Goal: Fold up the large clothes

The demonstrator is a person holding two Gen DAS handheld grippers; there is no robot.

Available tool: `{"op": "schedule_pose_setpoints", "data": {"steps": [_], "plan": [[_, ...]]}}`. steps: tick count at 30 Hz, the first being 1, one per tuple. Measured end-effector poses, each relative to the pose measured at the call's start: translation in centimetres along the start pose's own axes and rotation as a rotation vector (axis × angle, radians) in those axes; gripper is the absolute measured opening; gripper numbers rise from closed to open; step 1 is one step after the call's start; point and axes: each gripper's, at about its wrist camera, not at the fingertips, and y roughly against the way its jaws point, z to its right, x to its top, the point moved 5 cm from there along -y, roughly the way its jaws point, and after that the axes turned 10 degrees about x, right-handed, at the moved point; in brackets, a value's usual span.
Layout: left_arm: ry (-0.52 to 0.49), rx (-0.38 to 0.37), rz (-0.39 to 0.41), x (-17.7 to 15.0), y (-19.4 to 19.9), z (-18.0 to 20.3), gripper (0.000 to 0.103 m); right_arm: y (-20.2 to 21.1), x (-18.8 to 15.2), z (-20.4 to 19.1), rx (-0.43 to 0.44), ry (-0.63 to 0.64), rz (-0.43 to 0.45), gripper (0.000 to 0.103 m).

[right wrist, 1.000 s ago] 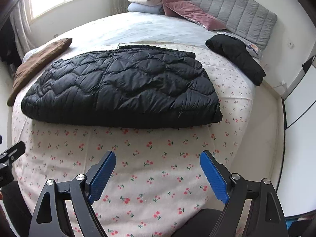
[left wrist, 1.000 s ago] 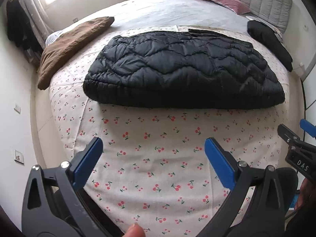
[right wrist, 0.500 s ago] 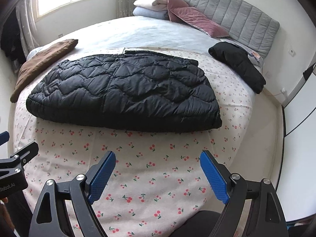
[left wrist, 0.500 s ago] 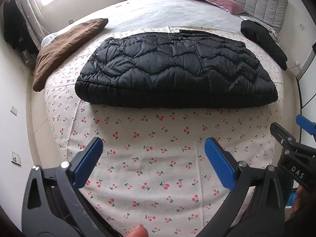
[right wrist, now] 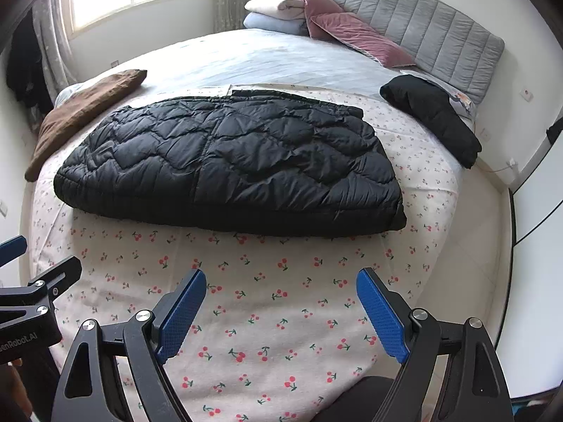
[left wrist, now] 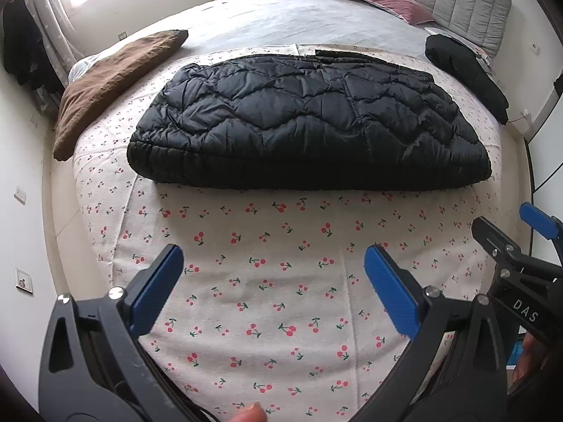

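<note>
While both pairs of tongs hang above the near end of the bed, the black quilted puffer coat (left wrist: 309, 123) lies folded into a broad, flat bundle across the cream sheet printed with small red cherries (left wrist: 267, 281). It sits well apart from either tool, with a bare band of sheet between. The left tongs (left wrist: 272, 277) stand wide apart with nothing between their blue pads, and the right tongs (right wrist: 281, 307) gape the same way, equally empty. Each tool pokes into the edge of the other's view. A brown cushion (left wrist: 109, 81) rests on the bed's left edge, beside the coat. A second black garment (right wrist: 432, 116) lies bunched on the far right, near the grey padded headboard (right wrist: 422, 24). Dusky pink pillows (right wrist: 348, 31) and folded pale bedding (right wrist: 271, 12) are stacked against the headboard's left end.
</note>
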Motion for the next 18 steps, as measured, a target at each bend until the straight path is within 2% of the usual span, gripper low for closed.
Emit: {"op": "schedule_pose_setpoints", "data": {"steps": [18], "plan": [[-0.007,-0.013,-0.01,-0.21,-0.08,0.34,0.102,-0.05,-0.3,-0.1,0.018,-0.011,0.0,0.088]]}}
